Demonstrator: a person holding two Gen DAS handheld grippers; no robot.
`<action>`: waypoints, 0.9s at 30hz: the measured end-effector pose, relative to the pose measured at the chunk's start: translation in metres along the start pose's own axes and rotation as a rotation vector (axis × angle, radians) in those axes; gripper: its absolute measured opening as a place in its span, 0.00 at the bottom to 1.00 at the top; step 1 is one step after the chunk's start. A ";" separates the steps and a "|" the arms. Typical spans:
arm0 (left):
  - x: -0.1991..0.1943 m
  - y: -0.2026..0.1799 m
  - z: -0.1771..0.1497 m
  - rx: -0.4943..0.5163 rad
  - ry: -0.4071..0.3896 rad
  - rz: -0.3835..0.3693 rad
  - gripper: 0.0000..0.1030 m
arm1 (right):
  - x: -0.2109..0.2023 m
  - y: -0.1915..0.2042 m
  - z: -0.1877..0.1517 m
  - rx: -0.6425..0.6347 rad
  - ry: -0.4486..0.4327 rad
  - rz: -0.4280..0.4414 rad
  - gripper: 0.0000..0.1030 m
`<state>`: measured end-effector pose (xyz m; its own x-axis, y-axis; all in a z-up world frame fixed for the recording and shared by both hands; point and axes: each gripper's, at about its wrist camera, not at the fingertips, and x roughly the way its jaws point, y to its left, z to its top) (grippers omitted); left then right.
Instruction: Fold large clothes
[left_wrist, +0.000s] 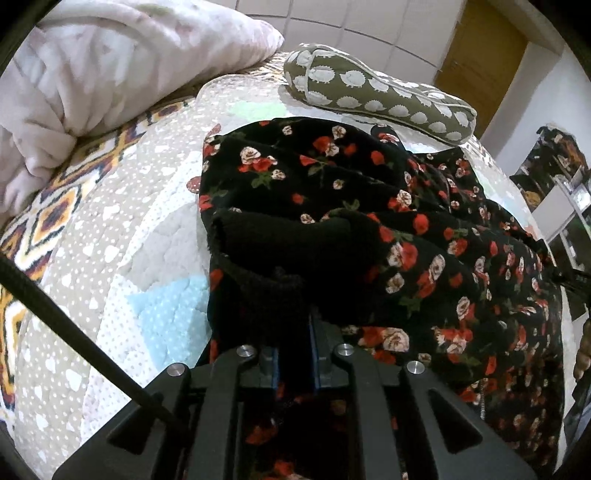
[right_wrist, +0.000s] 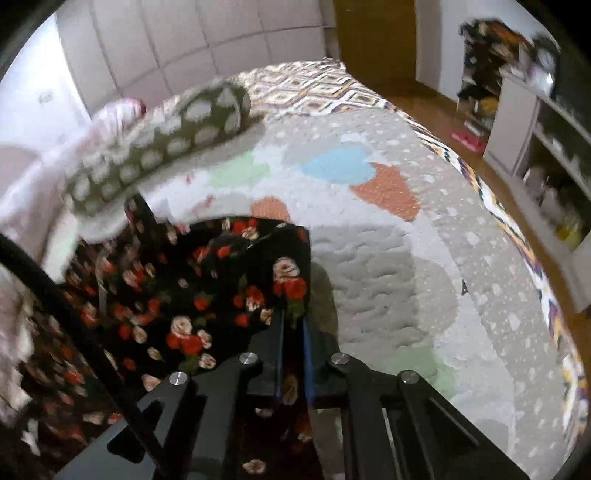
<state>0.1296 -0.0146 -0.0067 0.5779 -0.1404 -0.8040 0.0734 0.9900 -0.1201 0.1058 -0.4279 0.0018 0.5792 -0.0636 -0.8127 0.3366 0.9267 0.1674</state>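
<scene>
A black garment with red and cream roses (left_wrist: 369, 206) lies bunched on the quilted bedspread (left_wrist: 122, 229). My left gripper (left_wrist: 293, 325) is shut on its left edge, where the plain black inner side (left_wrist: 295, 251) folds over the fingertips. In the right wrist view the same floral garment (right_wrist: 192, 295) spreads to the left. My right gripper (right_wrist: 293, 325) is shut on its right edge, with cloth pinched between the blue pads.
An olive pillow with white hedgehogs (left_wrist: 380, 88) lies at the head of the bed, also showing in the right wrist view (right_wrist: 159, 147). A pink-white duvet (left_wrist: 92, 74) is heaped at left. Shelves (right_wrist: 535, 147) and wooden floor (right_wrist: 436, 110) lie right of the bed.
</scene>
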 end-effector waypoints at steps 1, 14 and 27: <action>0.000 0.001 0.000 -0.001 0.000 -0.003 0.13 | 0.002 0.004 -0.002 -0.022 0.007 0.002 0.10; 0.000 0.000 -0.003 0.003 -0.025 0.012 0.13 | -0.088 0.002 -0.104 -0.191 -0.048 0.253 0.68; -0.046 0.021 -0.004 -0.010 0.021 -0.036 0.25 | -0.059 -0.032 -0.118 0.042 0.009 0.120 0.70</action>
<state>0.1010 0.0127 0.0250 0.5579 -0.1760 -0.8110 0.0854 0.9842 -0.1549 -0.0267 -0.4098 -0.0210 0.6108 0.0500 -0.7902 0.2966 0.9109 0.2869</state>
